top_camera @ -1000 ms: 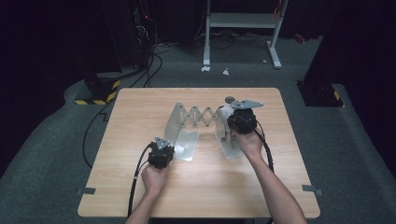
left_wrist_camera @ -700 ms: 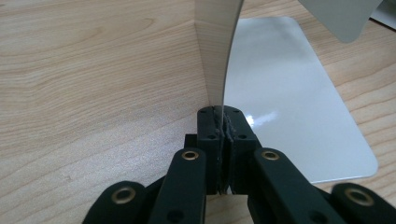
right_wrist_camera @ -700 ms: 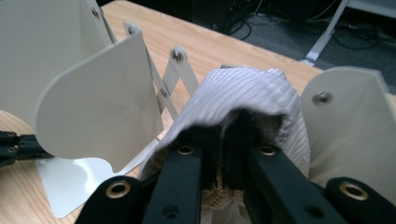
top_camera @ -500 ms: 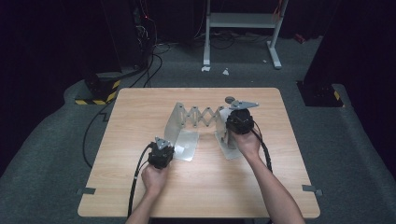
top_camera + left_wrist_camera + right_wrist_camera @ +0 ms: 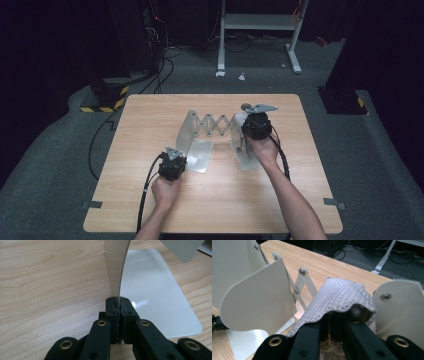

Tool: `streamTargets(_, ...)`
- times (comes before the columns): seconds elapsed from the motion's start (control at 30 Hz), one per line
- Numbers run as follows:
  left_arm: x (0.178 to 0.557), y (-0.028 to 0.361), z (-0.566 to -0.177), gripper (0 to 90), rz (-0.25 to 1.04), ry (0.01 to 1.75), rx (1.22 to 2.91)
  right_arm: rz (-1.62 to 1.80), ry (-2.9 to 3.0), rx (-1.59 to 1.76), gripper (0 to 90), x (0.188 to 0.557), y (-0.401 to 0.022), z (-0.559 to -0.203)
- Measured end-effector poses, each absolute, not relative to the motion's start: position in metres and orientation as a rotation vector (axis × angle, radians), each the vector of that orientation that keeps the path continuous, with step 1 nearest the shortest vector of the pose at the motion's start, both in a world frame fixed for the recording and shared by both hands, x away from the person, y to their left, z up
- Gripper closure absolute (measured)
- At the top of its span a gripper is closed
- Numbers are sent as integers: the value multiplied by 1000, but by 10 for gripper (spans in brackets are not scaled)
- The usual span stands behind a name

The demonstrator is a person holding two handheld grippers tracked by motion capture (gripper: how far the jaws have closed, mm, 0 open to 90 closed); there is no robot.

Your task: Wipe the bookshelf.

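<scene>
A pale metal folding rack stands mid-table: a left L-shaped plate [image 5: 190, 131], scissor links [image 5: 216, 122] and a right plate [image 5: 241, 152]. My left gripper [image 5: 181, 156] sits at the left plate's near edge. In the left gripper view my left gripper [image 5: 117, 302] is shut on the thin edge of the upright sheet [image 5: 115, 270], beside its flat base [image 5: 155, 290]. My right gripper [image 5: 256, 129] hangs over the right plate. In the right gripper view it [image 5: 339, 316] is shut on a white mesh cloth [image 5: 337, 296], between the left plate [image 5: 257, 302] and the right plate [image 5: 402, 307].
The wooden table [image 5: 150, 125] stands on grey carpet. Cables [image 5: 160, 65] and a yellow-black striped block [image 5: 100, 102] lie beyond its far left corner, and a white metal frame [image 5: 260, 22] stands farther back. Each gripper trails a black cable toward the near edge.
My right gripper has edged slightly to the left with the cloth still in it. The left gripper and the rack have stayed put.
</scene>
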State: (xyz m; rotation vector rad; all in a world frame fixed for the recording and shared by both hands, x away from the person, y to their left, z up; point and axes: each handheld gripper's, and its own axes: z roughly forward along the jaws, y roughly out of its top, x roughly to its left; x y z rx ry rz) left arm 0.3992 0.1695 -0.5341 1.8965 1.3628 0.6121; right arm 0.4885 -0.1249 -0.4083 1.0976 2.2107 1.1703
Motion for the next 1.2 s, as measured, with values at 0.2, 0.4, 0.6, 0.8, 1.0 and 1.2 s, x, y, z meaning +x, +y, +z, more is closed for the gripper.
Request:
streamTargets(0.2,399,170,-534,862,610,1362,1894,1171,2202,1091,867,492,-121,-403)
streamTargets(0.4,399,170,-534,862,610,1362,1894,1159,2212,1111,867,495,-122,-409)
streamTargets(0.6,399,170,-534,862,610,1362,1894,1136,2236,1135,867,496,-122,-423)
streamTargets(0.8,399,169,-534,862,611,1362,1894,1139,2239,1153,867,494,-124,-433)
streamTargets(1.0,399,169,-534,861,611,1362,1898,1127,2242,1156,866,493,-124,-438)
streamTargets(1.2,399,170,-534,861,612,1360,1902,1120,2240,1156,867,492,-124,-443)
